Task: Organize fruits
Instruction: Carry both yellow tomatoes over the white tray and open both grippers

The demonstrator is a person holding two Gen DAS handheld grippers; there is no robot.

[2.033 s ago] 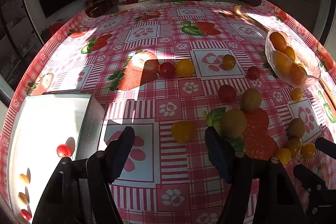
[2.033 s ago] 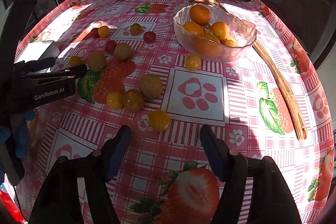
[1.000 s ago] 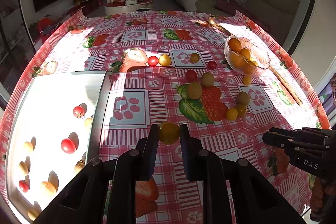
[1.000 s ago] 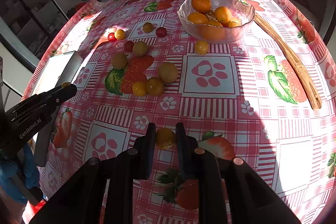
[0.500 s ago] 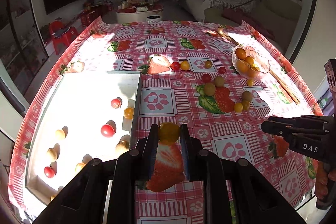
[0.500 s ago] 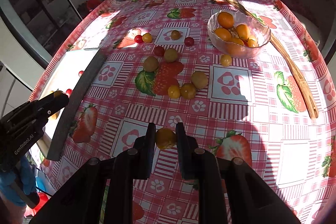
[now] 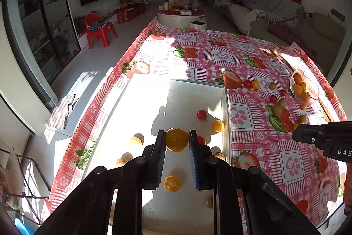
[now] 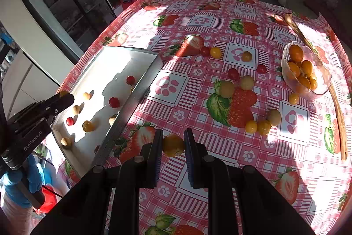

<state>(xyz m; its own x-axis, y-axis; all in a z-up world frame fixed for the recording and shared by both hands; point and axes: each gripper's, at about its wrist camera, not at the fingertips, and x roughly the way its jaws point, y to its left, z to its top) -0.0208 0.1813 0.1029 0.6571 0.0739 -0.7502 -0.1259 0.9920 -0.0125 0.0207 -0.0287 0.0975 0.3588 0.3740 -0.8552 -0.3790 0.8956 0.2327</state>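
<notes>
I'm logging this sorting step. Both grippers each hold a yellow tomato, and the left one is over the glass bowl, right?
Not quite. The left gripper does hold a yellow tomato, but the left wrist view shows it over the white tray, not the glass bowl. The right gripper holds its own yellow tomato.

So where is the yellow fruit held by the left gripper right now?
In the left wrist view the yellow fruit sits pinched in the left gripper, over the white tray near its right wall.

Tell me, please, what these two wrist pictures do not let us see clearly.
- Left wrist view: the near end of the white rectangular tray is hidden behind the left gripper.
- Left wrist view: the right gripper is cut by the edge.
- Right wrist view: the glass bowl's lower fruits overlap, so no count.
</notes>
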